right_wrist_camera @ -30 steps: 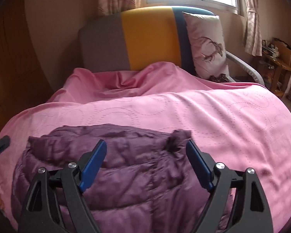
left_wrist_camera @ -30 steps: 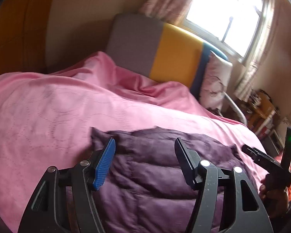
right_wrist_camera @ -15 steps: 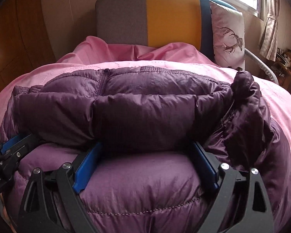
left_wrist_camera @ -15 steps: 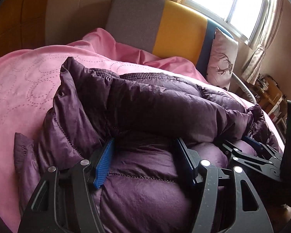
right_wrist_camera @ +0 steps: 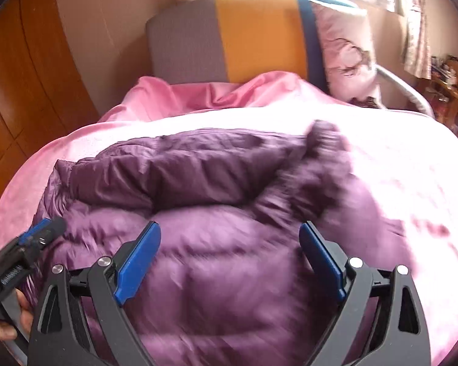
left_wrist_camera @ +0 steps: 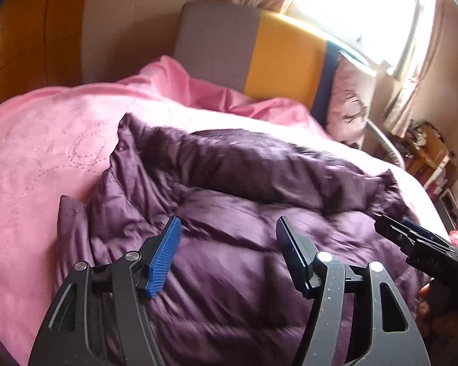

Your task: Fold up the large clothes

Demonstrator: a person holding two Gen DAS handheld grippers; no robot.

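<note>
The left tool (left_wrist_camera: pixel 227 256), black-framed with ribbed blue pads, has its jaws spread apart with nothing between them, poised just above the near part of a puffy, quilted dark-purple down jacket (left_wrist_camera: pixel 244 183). The right tool (right_wrist_camera: pixel 230 257), of the same build, is likewise spread wide and empty over the jacket (right_wrist_camera: pixel 198 183). Each tool shows at the edge of the other's view: the right one (left_wrist_camera: pixel 412 238) low at the right of the left wrist view, the left one (right_wrist_camera: pixel 36 233) low at the left of the right wrist view.

The jacket lies in the middle of a pink stitched bedspread (left_wrist_camera: pixel 39 152), with a darker padded fold lying across its far half. The near part is motion-blurred.

Behind the bedspread (right_wrist_camera: pixel 397 152) stands a grey, yellow and blue upholstered headboard (right_wrist_camera: pixel 244 36), and a pale printed pillow (right_wrist_camera: pixel 342 52) leans against its right end.
</note>
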